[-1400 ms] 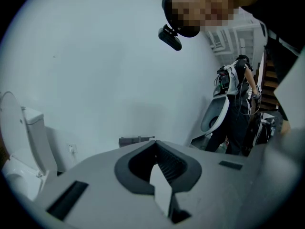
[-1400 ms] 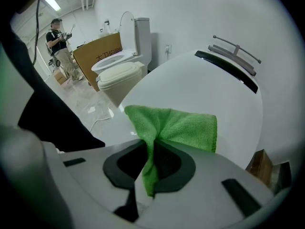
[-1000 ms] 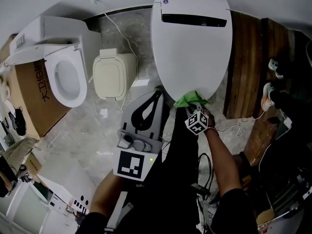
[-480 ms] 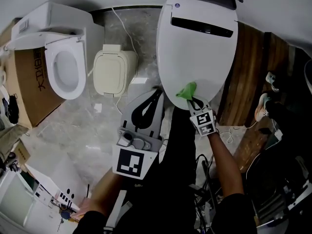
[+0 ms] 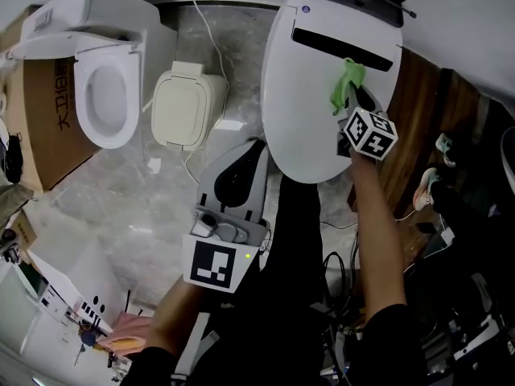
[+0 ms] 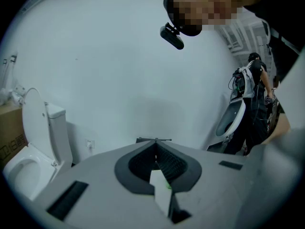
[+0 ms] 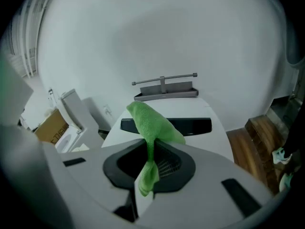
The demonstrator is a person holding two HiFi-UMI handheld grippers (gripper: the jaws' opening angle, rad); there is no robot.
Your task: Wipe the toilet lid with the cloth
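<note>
In the head view, the white toilet lid (image 5: 310,111) filled the upper centre of the frame. The right gripper (image 5: 352,104) reached across the lid's right side and held the green cloth (image 5: 347,83) over the lid's upper part, just beside the dark slot (image 5: 342,47). The left gripper (image 5: 235,185) sat at lower centre, its tips near the lid's bottom edge. A second toilet (image 5: 105,107), a cardboard box (image 5: 40,127) and a cream bin (image 5: 183,117) occupied the upper left.

In the left gripper view, the jaws were pressed together at lower centre with nothing between them. A pale wall (image 6: 109,66) lay behind, and a person (image 6: 252,104) stood at the right edge.

In the right gripper view, the jaws were clamped on the cloth, which bunched above them at centre while a tail hung below.
</note>
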